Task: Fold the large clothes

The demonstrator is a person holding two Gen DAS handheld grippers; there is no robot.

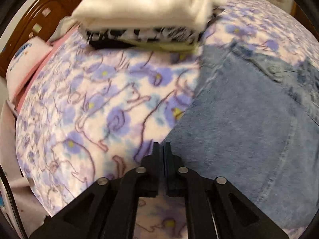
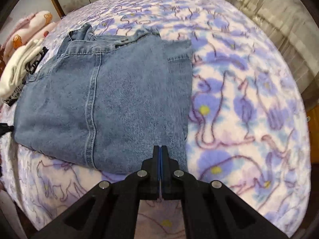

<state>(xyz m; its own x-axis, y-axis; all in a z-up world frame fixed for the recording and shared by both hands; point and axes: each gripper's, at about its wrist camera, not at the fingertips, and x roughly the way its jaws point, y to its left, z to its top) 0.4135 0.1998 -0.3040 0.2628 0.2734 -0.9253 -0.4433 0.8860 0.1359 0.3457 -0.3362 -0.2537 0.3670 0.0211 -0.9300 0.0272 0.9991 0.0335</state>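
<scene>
Folded jeans (image 2: 103, 103) lay near the middle of the floral-blanketed bed (image 2: 249, 91), just beside a stack of folded clothes (image 1: 143, 14), apparently finished. Both the left tongs (image 1: 161, 149) and right tongs (image 2: 160, 152) hovered above, narrow and empty.

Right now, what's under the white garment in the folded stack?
Under the white garment a black-and-white patterned piece shows at the stack's edge, then a pale yellowish layer, on the floral blanket. Their covered parts are hidden.

Both tongs, left (image 1: 161, 146) and right (image 2: 160, 149), are matte black plastic linkages with round silver pivot pins; blue pads line the right's fingers.
</scene>
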